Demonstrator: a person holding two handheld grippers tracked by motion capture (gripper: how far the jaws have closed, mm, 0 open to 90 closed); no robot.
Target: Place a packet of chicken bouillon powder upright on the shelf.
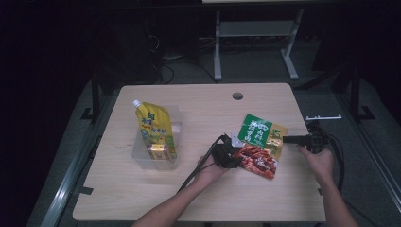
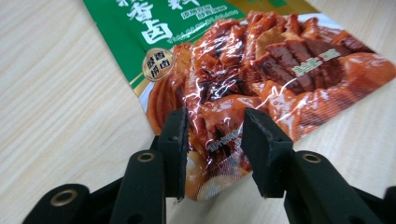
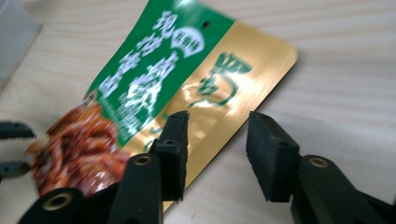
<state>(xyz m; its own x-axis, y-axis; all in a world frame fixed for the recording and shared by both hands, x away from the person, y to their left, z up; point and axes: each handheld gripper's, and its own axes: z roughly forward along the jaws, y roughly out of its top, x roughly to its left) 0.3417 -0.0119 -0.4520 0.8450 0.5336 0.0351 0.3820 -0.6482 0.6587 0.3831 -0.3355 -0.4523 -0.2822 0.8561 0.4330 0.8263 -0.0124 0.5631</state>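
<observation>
High view: the snack packet [image 1: 259, 146] lies right of centre on the table [image 1: 198, 198], between both grippers. Left gripper view: the left gripper [image 2: 212, 140] pinches the packet's corner; keep that grip firm. Right gripper view: the right gripper [image 3: 217, 140] is spread over the gold edge; pull it clear before lifting.

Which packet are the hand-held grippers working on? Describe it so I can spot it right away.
On the wooden table, look at the right half, away from the clear bin with the yellow pouch. Between the left hand-held gripper and the right hand-held gripper lies the flat snack packet: green top with white characters, a gold corner, and a photo of red-brown braised meat.
</observation>
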